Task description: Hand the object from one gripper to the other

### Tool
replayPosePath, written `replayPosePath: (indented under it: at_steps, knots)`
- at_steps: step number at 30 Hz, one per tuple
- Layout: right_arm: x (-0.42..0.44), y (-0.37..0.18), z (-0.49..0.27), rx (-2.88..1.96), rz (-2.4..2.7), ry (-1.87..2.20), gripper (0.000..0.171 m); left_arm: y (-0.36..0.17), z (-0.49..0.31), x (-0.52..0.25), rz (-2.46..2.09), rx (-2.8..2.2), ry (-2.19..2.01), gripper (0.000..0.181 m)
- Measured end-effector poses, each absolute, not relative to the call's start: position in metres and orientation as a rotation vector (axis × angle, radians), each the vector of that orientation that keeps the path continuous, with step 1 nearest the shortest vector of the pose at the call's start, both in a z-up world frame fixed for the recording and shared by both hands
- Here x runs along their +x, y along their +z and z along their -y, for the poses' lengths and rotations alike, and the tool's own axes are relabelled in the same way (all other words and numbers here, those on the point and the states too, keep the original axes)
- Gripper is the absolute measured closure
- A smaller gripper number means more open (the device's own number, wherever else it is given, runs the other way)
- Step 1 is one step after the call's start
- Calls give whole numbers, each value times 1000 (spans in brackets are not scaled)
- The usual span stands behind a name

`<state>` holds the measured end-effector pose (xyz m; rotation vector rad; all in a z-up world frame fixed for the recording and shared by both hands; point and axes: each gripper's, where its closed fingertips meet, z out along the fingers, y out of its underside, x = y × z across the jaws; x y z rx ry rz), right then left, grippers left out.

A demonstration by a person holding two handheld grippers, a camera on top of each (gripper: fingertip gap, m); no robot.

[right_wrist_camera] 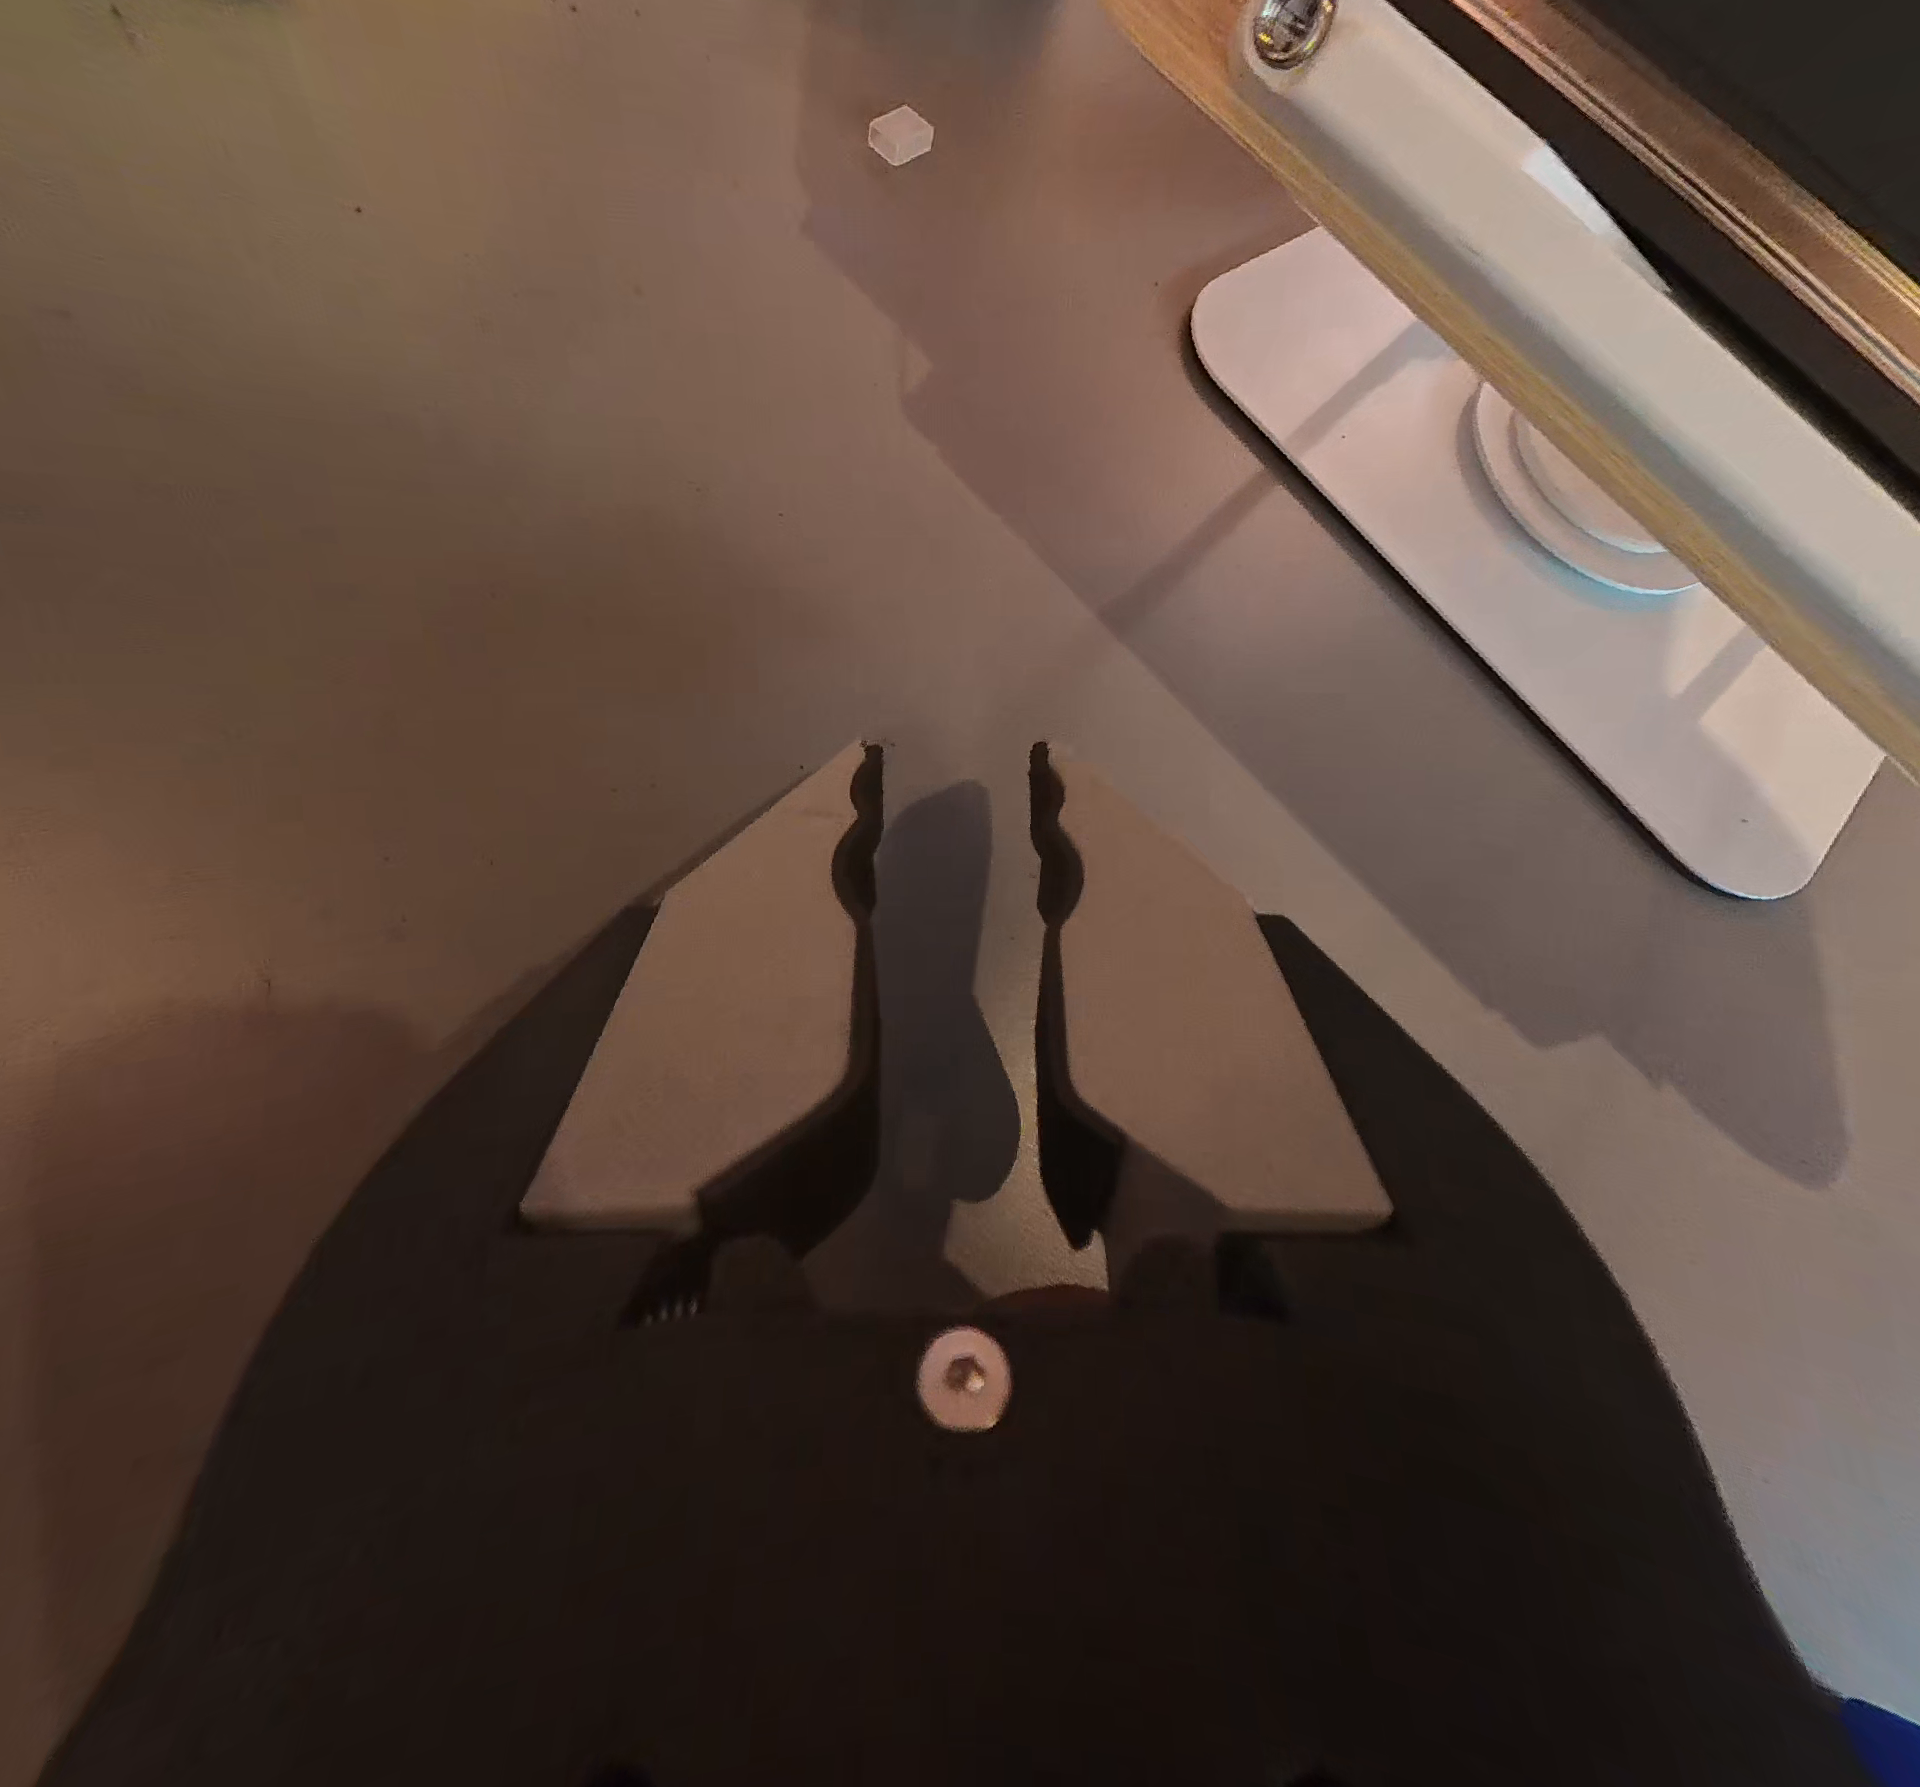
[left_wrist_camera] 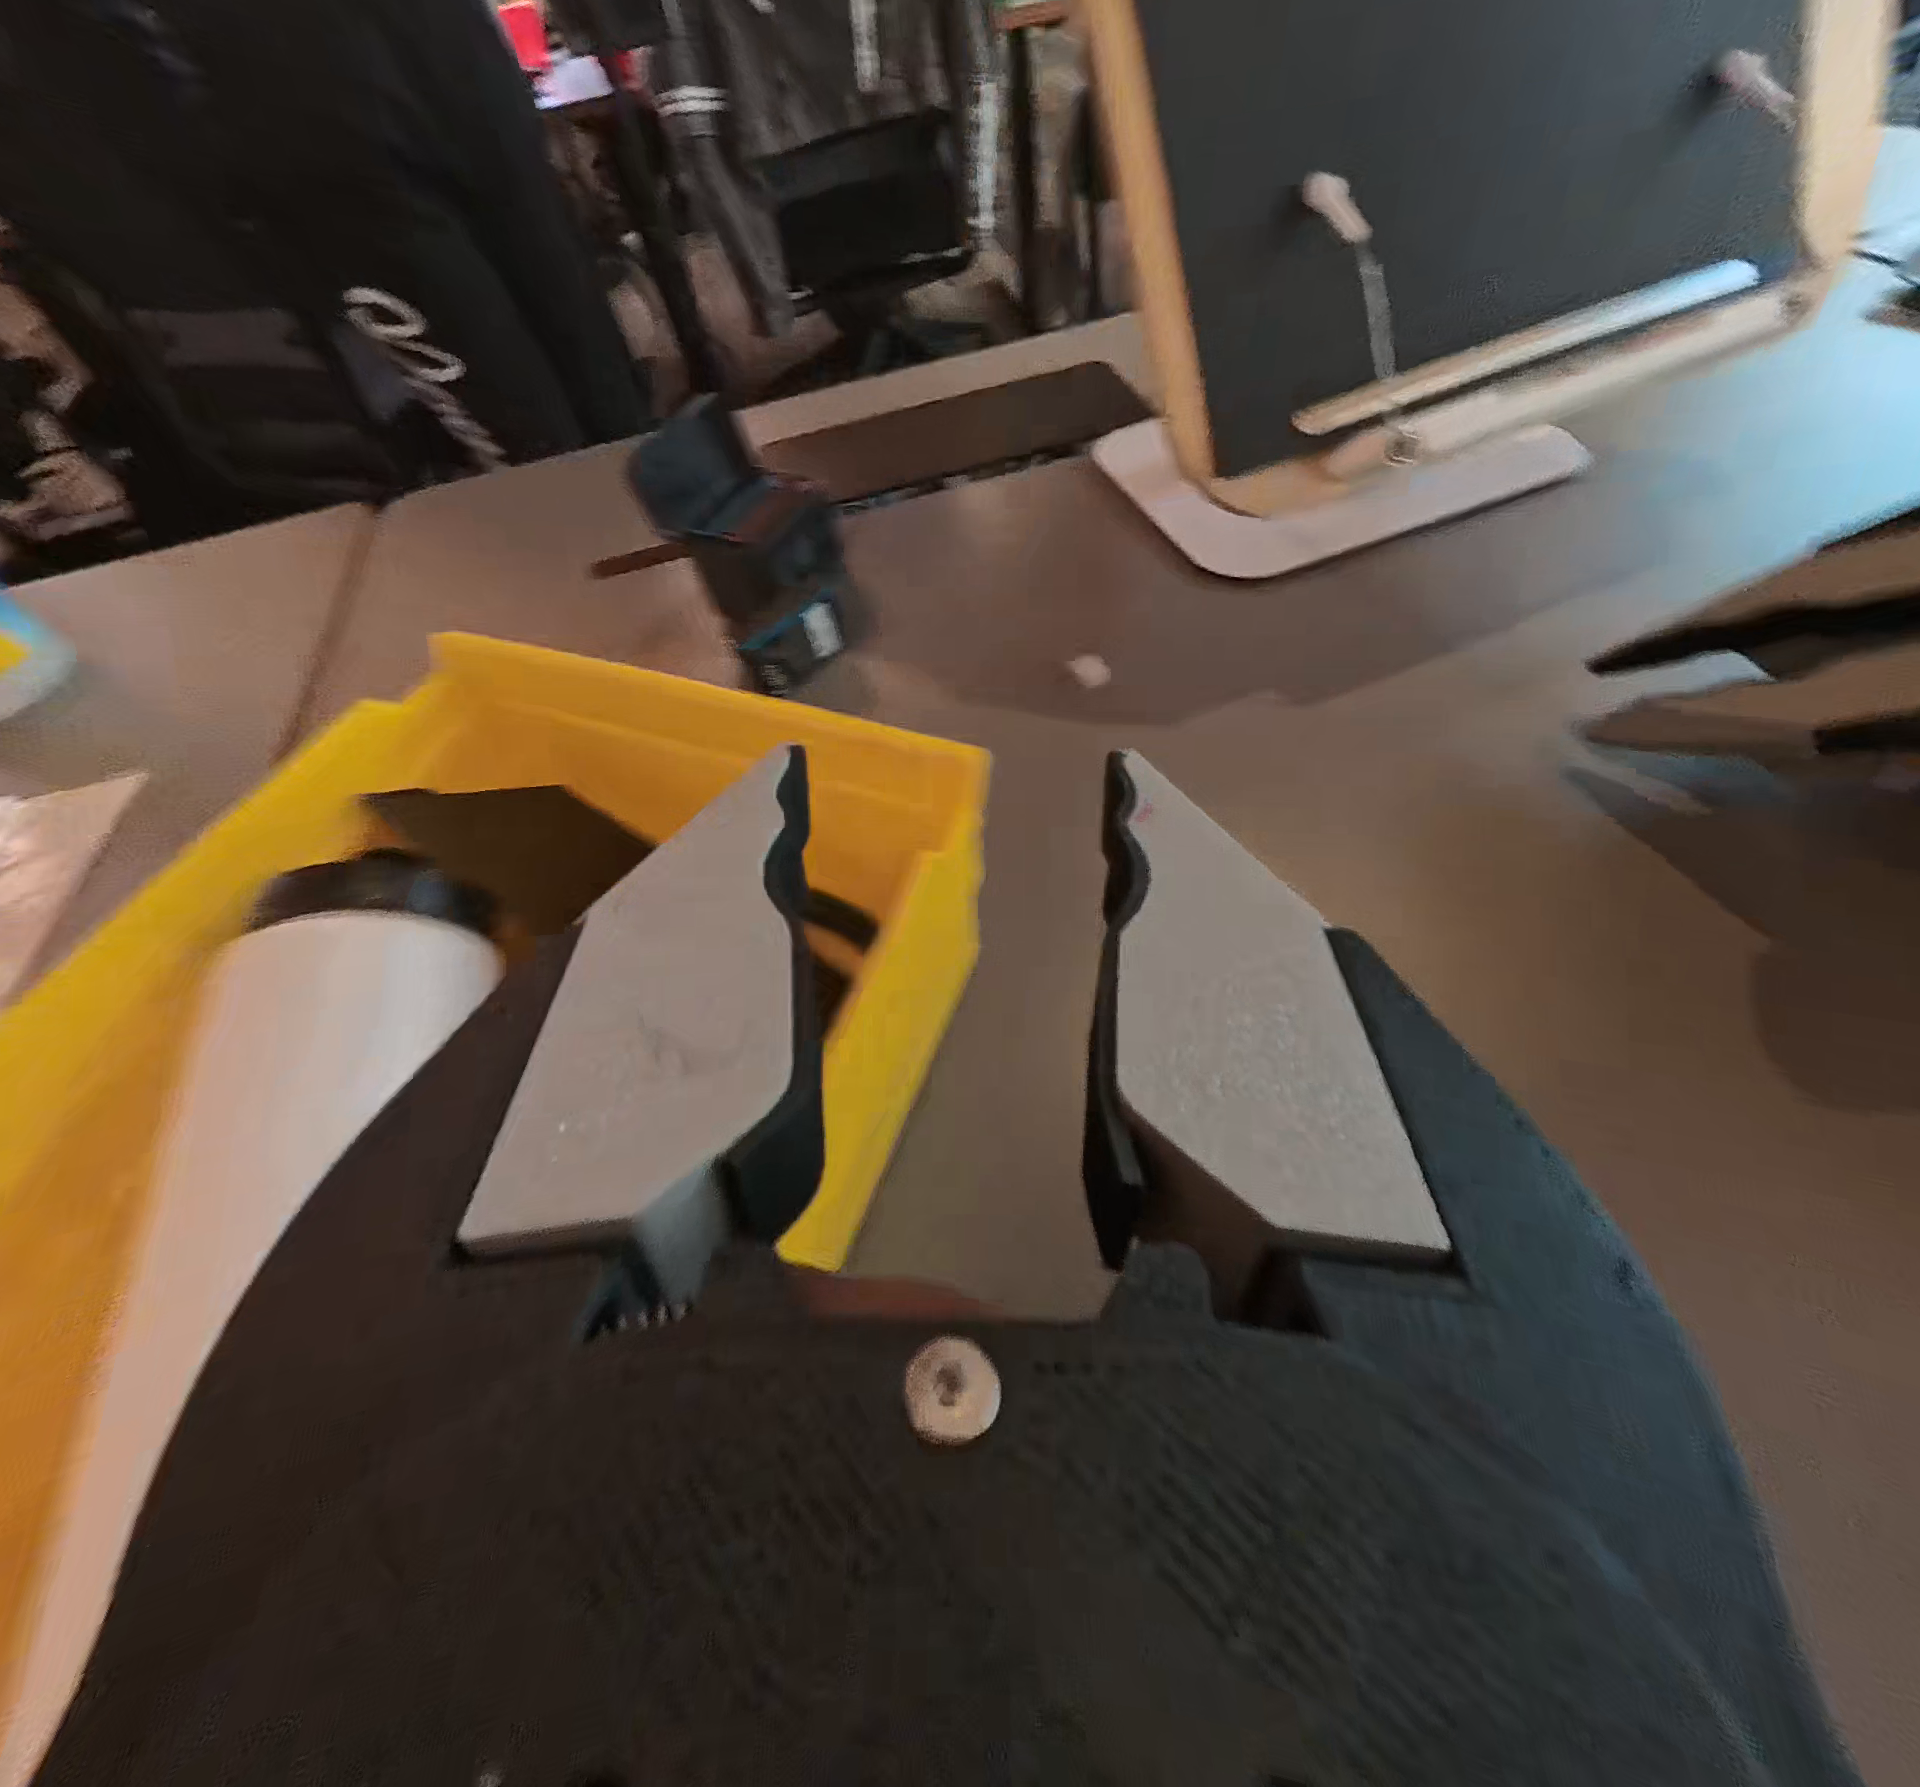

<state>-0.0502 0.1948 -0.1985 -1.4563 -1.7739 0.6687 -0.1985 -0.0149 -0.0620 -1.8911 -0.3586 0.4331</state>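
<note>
A brown table (right_wrist_camera: 416, 490) with dark jackets (left_wrist_camera: 260, 231) hanging behind it.

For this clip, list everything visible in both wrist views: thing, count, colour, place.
Open plastic bin: one, yellow, table left, under the left fingers.
Cylindrical roll: one, white with a black end, lying in the bin.
Small translucent block: one, whitish, mid-table.
Small boxy device: one, black, behind the bin.
Flat stand base: one, white, table right.
Wood-edged dark panel: one, upright on the base.
Table: one, grey-brown.
Hanging clothes: several, dark, background.
Left gripper: open, empty.
Right gripper: open, empty.
</note>
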Motion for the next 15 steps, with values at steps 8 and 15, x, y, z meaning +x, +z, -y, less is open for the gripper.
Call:
replayPosePath:
  at_steps: [8, 15]
  knots:
    - [-51, -201, -194, -1420, 1792, 598, 146, -103, 53, -295, 711, -2159, 178, 121]
    - [-50, -200, -196, -1449, 1774, 643, 146, -152, 45, -308, 854, -2316, 22, 131]
